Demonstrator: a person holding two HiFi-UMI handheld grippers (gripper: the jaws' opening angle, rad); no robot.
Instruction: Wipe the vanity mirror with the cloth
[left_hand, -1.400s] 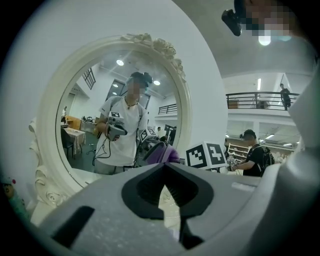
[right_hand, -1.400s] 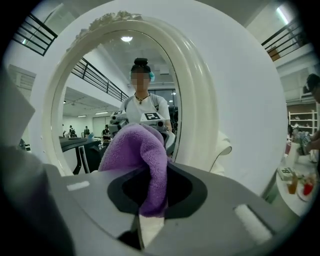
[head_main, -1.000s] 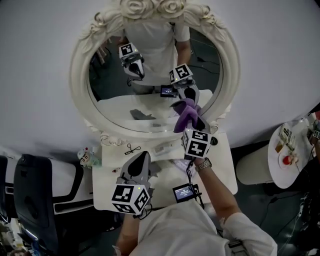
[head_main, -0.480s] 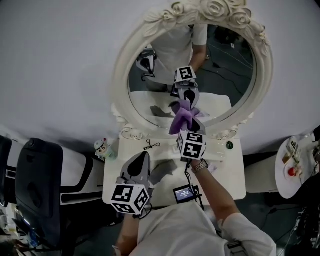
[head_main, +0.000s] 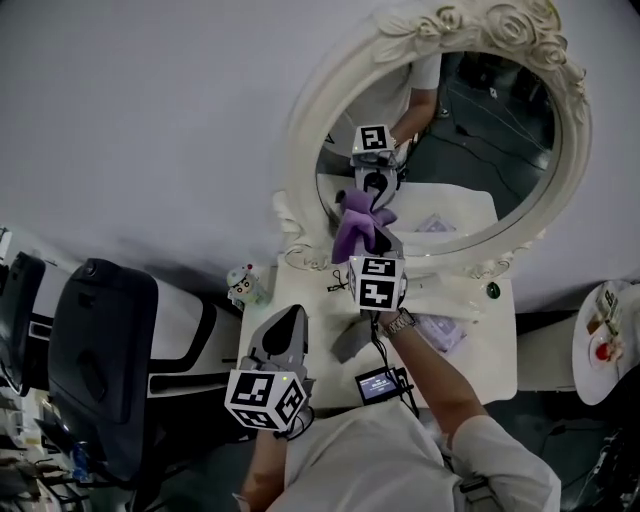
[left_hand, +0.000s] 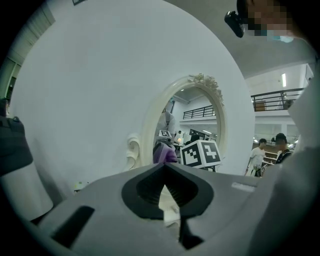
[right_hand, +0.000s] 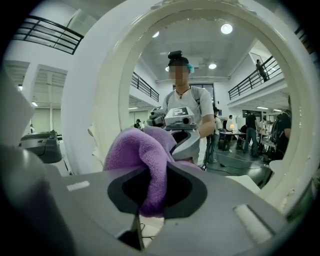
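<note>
Centre frame, the right claw (head_main: 364, 238) grips a bunched fold of the soft-looking, limp purple cloth (head_main: 350, 222) at the vanity mirror (head_main: 470, 130), while the left claw (head_main: 290, 322) sits closed and empty.

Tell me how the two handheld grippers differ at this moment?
The right gripper has its fingers shut on a purple cloth; the left gripper has its fingers shut on nothing. The right gripper is up at the mirror, cloth at the lower left of the glass; the left gripper hangs low over the table, away from the mirror. Both are grey and carry a cube with square markers.
</note>
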